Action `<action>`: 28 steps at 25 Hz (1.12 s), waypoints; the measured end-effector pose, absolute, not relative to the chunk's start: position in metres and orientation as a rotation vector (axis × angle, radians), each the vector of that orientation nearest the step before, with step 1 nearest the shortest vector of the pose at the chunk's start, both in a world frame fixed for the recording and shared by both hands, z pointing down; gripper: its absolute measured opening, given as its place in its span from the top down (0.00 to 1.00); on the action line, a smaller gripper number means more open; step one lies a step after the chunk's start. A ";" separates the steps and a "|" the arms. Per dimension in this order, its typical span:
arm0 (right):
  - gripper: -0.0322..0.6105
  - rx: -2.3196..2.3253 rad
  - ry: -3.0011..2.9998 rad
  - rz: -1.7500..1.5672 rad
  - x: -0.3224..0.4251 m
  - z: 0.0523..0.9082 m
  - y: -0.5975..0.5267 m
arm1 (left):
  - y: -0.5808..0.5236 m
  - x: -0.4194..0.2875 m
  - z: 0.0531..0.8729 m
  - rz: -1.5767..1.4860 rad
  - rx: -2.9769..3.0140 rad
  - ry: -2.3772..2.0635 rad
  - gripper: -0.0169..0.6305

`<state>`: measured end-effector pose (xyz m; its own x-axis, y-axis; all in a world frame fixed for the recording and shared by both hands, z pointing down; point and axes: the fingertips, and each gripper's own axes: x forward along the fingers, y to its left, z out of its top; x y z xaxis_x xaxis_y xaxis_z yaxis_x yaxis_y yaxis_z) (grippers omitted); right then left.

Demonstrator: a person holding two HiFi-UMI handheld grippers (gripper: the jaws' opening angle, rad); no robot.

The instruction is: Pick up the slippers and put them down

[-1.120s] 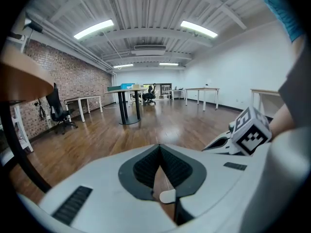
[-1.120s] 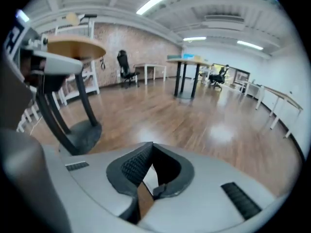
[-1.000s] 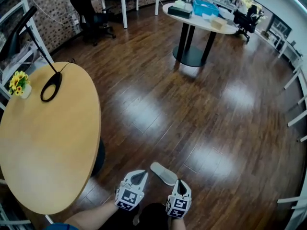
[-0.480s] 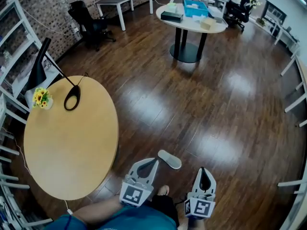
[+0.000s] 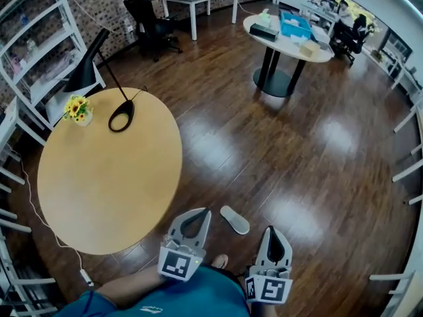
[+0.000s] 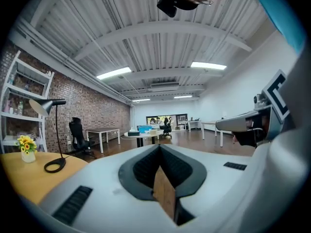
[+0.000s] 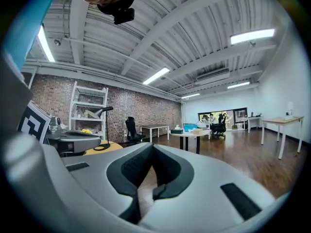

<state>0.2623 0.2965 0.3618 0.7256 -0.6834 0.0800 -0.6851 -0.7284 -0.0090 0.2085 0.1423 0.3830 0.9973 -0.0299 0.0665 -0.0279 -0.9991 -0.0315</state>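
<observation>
Head view: with left gripper and right gripper shut and empty, open one wide, then lower squarely over the near slipper.

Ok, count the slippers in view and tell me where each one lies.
1. The slipper lies on the dark wood floor, just right of the round yellow table, in front of the person. A second may be hidden below the person's body.
</observation>
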 end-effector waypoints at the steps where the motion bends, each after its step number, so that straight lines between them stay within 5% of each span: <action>1: 0.93 2.885 -1.164 0.117 0.259 0.362 0.292 | 0.138 0.204 0.384 -0.102 -3.106 0.063 0.96; 28: 0.93 2.875 -1.167 0.177 0.247 0.373 0.282 | 0.130 0.183 0.382 -0.103 -3.062 0.030 0.96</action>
